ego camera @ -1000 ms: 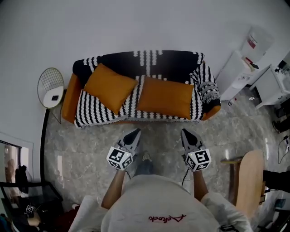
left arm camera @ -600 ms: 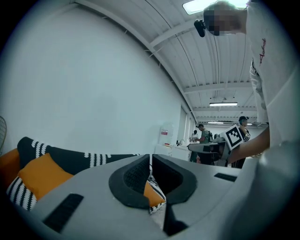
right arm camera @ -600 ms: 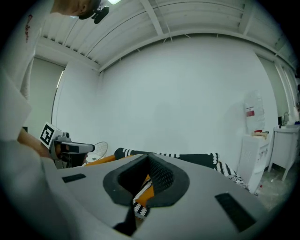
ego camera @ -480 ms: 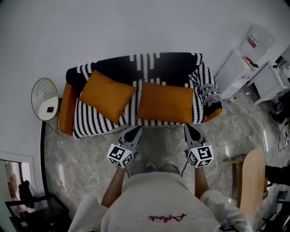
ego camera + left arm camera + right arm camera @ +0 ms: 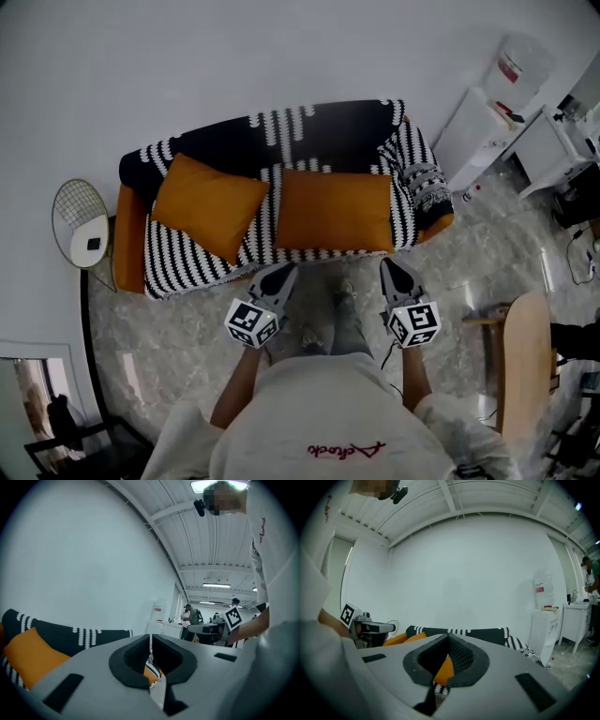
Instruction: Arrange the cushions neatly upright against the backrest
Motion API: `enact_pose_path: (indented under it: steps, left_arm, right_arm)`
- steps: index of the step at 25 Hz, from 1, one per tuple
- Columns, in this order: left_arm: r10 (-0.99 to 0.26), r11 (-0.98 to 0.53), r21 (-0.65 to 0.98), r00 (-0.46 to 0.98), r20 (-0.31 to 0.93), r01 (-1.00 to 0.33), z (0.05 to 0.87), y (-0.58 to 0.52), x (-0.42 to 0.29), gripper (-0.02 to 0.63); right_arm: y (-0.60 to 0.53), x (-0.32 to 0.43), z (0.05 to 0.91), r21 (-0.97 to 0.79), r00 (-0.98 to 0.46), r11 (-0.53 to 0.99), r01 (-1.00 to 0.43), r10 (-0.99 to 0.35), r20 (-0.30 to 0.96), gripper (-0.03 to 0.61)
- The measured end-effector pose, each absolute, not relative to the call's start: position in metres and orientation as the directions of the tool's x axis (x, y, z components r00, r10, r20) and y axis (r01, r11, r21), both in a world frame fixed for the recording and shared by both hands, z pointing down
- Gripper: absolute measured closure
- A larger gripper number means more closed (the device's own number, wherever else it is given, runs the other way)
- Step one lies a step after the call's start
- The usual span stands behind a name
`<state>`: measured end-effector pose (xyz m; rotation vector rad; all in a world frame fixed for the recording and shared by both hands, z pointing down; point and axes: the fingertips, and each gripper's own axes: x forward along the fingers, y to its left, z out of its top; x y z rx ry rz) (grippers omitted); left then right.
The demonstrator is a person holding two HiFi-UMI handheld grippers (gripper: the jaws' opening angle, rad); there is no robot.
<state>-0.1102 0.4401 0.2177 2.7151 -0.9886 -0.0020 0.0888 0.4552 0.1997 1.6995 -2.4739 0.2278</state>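
Over the last second the sofa (image 5: 127, 248) came closer to both tools in the head view, so the person had stepped up to it. The left tool (image 5: 284, 271) and right tool (image 5: 391, 265) sat at the sofa's front edge, lower middle of frame, touching nothing. Both tools were pressed together with nothing pinched; the orange in the gaps was cushion further off. The left cushion (image 5: 206, 204) lay skewed, corner-on, at mid-left of the seat. The right cushion (image 5: 335, 211) lay flat and square at centre, just beside it. Neither stood against the backrest (image 5: 319, 131), so the task looked unstarted, with only the approach done. Room: only a thin strip of floor (image 5: 187, 309) was left before the seat edge. The wire table (image 5: 77, 217) was close at the left arm and the cabinet (image 5: 473, 136) near the right arm. The backrest behind both cushions was free.
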Motion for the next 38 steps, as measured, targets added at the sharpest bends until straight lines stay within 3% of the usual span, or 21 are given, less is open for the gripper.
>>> enact_pose_path:
  steps: [20,38]
  left_arm:
    - [-0.684,-0.679,0.238,0.716,0.135,-0.694,0.236,0.322,-0.094,0.572]
    - [-0.769,-0.582,0.198,0.613,0.182,-0.789,0.227,0.181,-0.033,0.572]
  right_arm:
    - [0.324,0.112,0.222,-0.087,-0.424,0.415,-0.906,-0.88,0.214,0.551]
    - [0.162,0.206,0.202,-0.1,-0.485,0.475,-0.874,-0.856,0.179,0.551]
